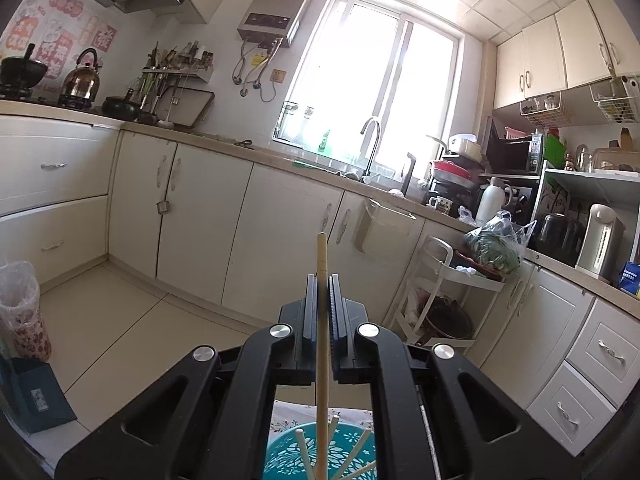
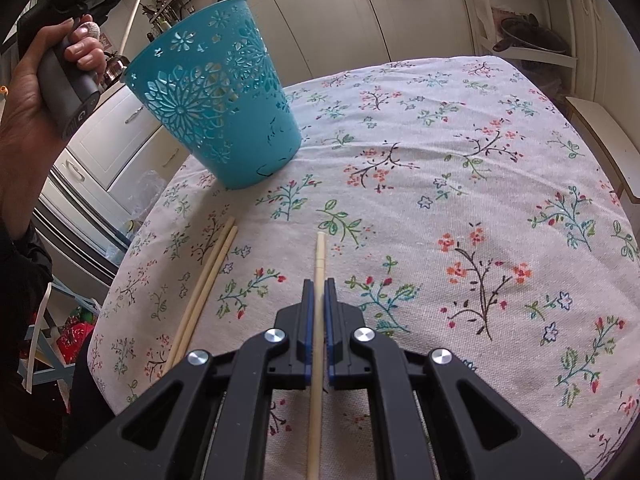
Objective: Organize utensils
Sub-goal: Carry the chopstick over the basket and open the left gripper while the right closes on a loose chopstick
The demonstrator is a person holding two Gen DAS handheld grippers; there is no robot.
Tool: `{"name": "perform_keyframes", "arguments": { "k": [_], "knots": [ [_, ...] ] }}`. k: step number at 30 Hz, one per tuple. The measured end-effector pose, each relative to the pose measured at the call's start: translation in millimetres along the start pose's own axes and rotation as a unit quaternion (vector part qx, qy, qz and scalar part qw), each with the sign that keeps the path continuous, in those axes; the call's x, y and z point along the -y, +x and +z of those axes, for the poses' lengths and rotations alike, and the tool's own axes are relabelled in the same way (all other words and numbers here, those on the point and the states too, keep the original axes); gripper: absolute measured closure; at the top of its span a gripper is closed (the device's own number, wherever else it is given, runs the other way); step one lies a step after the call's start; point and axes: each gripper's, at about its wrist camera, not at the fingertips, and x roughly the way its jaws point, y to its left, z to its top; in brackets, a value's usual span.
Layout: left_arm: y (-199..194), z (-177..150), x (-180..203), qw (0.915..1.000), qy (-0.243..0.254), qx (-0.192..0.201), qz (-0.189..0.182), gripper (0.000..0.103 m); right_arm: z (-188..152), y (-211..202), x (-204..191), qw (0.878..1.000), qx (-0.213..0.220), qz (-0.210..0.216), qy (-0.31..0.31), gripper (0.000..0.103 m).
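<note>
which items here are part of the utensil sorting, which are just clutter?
In the job:
- chopstick in the left gripper, held over the basket
- chopstick in the right gripper
- teal basket, with chopsticks already in it
- two loose chopsticks on the tablecloth

Just lying about:
- kettle
- bagged greens
- thermos

We see a teal basket [image 2: 216, 108] up and to the left of our right claw [image 2: 319, 292], its wall cut through with flower and star shapes. The tablecloth [image 2: 460, 200] beneath that claw is off-white, printed with sprigs in coral, green, blue and black. The chopstick [image 2: 320, 252] between its black arms and blue pads is pale cream, like the pair [image 2: 212, 276] lying to its left. Beyond our left claw [image 1: 322, 292], the cupboards [image 1: 200, 216] are cream.
</note>
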Motion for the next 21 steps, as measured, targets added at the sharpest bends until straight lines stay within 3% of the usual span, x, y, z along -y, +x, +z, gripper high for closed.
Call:
{"name": "perform_keyframes", "arguments": {
  "k": [9,21],
  "knots": [
    [-6.1,-11.1,10.8,0.9998,0.019,-0.01,-0.001,0.098,0.3,0.3,-0.6,1.0,0.0,-0.001,-0.001,0.097],
    [-1.8,-43.5,13.7,0.991,0.075,-0.111,0.004,0.097,-0.5,0.7,-2.3,1.0,0.001,-0.006,-0.005,0.097]
  ]
}}
